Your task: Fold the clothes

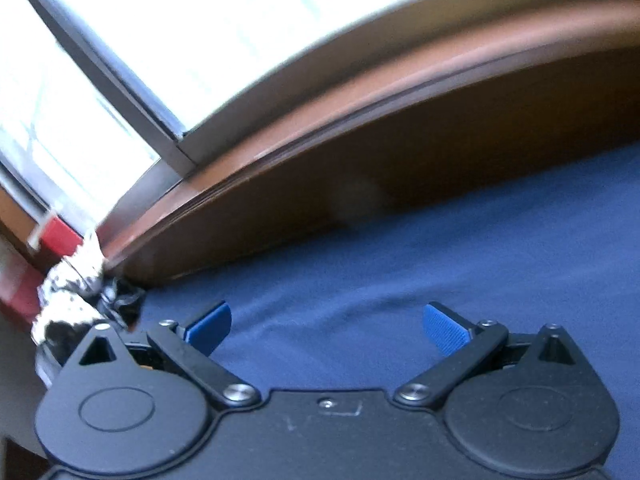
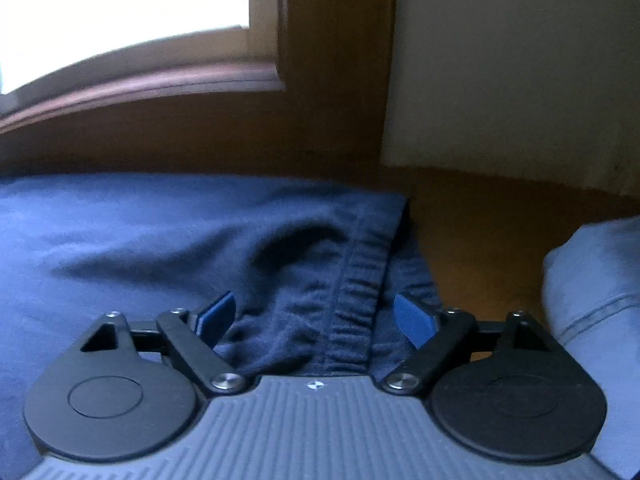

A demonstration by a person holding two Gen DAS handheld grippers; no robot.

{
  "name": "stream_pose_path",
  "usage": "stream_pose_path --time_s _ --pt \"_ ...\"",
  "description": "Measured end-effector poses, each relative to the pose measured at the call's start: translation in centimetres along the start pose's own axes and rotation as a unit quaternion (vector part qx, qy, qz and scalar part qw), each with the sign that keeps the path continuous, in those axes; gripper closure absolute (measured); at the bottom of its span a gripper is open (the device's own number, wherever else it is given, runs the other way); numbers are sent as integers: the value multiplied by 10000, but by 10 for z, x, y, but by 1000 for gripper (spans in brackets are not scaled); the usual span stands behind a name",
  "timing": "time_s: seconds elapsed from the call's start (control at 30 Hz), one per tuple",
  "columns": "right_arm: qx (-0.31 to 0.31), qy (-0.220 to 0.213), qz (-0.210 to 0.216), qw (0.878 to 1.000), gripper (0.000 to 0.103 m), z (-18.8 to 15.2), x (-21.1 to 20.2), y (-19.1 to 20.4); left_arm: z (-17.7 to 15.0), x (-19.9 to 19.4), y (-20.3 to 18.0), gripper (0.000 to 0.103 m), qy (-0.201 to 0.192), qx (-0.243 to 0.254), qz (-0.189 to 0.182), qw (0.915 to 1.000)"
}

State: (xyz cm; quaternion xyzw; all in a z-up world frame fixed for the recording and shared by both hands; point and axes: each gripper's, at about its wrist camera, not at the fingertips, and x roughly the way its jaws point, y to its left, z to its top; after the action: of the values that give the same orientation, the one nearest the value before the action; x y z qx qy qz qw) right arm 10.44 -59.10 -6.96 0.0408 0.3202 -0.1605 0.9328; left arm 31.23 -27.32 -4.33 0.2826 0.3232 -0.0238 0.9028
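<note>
A dark navy garment (image 2: 168, 236) lies spread over the surface; its gathered elastic waistband (image 2: 358, 280) runs between the blue pads of my right gripper (image 2: 316, 318). Those jaws stand wide apart above the cloth and do not press on it. In the left wrist view the same navy cloth (image 1: 400, 272) stretches flat under my left gripper (image 1: 328, 328), whose blue pads are also far apart with nothing between them.
A brown wooden ledge (image 1: 360, 148) and a bright window (image 1: 180, 32) run along the far side. A crumpled black-and-white item (image 1: 72, 300) and a red box (image 1: 56, 240) sit at the left corner. A light grey garment (image 2: 596, 280) lies on the right beside the orange-brown surface (image 2: 480, 240).
</note>
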Motion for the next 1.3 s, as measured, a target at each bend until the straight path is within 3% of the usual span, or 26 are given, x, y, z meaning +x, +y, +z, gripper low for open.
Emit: stream_pose_path --time_s 0.13,0.3,0.47,0.7,0.8,1.0,1.13,1.3 --pt "60 -387 31 9992 13 -9 -46 2 -27 -73 6 0 -311 -334 -482 9978" --pt "165 -688 -264 9971 9 -49 -113 1 -81 -133 -14 0 -497 -162 -852 9950" --pt "388 -502 -671 9957 9 -91 -152 -9 -123 -168 -45 0 -469 265 -1283 9903" --pt "1183 -122 -585 9912 9 -120 -181 -28 -168 -201 -57 0 -321 61 -1825 9827" --pt "1426 9 -414 9889 9 -134 -187 -35 -184 -213 -60 0 -366 53 -1904 9810" --pt "1727 68 -169 9848 9 -147 -187 -51 -196 -241 -72 0 -519 368 -1499 9867" --pt "1740 95 144 9846 9 -139 -172 -62 -191 -253 -85 0 -412 49 -1589 9864" --pt "1771 423 347 9827 19 -134 -147 -73 -178 -274 -111 0 -552 -263 -1841 9810"
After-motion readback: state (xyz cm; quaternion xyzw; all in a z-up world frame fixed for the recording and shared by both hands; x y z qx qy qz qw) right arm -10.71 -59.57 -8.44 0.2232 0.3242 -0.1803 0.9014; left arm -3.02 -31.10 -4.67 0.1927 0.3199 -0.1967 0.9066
